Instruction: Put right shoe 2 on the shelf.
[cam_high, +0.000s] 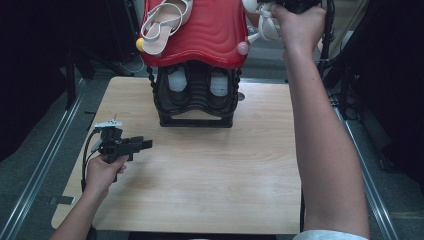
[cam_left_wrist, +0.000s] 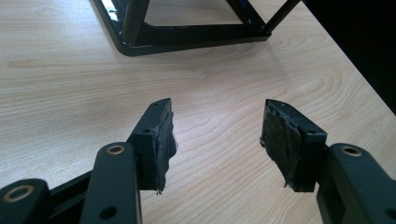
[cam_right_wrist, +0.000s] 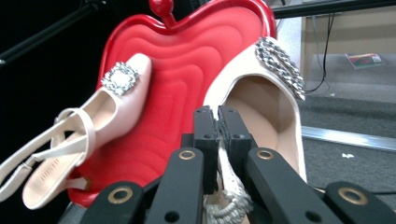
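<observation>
High view: the left claw (cam_high: 144, 144) hangs low over the wooden surface (cam_high: 210, 175), well short of the black rack (cam_high: 196, 107), while the right hand (cam_high: 298, 24) is up beside the red tray (cam_high: 210, 35), where one pale shoe (cam_high: 162, 22) lies. Left gripper view: jaws wide apart, nothing between them, bare wood below. Right gripper view: the right claw (cam_right_wrist: 218, 116) is clamped on the strap of a second shoe (cam_right_wrist: 261, 93), at the tray's right edge.
</observation>
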